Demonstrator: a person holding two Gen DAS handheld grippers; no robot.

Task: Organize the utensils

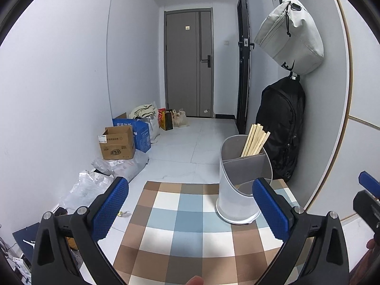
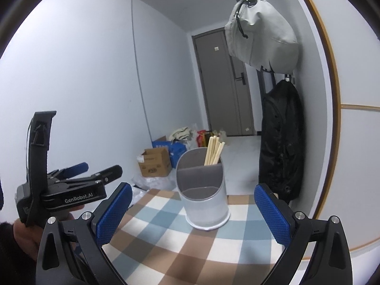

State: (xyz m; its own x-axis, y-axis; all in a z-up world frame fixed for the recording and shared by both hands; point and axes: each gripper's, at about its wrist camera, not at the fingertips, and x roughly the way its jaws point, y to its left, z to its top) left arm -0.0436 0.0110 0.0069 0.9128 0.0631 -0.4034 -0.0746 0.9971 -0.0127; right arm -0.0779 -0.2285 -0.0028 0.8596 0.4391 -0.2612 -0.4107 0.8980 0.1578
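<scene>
A white and grey utensil holder (image 1: 242,185) stands on the checkered tablecloth (image 1: 185,232) near its far right corner. Several wooden chopsticks (image 1: 254,140) stand in its back compartment; the front compartments look empty. My left gripper (image 1: 190,204) is open and empty, held above the cloth just left of the holder. In the right wrist view the holder (image 2: 204,190) and chopsticks (image 2: 213,150) sit ahead between my open, empty right gripper's (image 2: 192,209) fingers. The left gripper (image 2: 80,178) shows at that view's left.
A black backpack (image 1: 282,128) and a grey bag (image 1: 289,35) hang on the right wall beside the table. Cardboard boxes (image 1: 118,142) and plastic bags (image 1: 118,166) lie on the floor at left. A grey door (image 1: 190,61) closes the hallway.
</scene>
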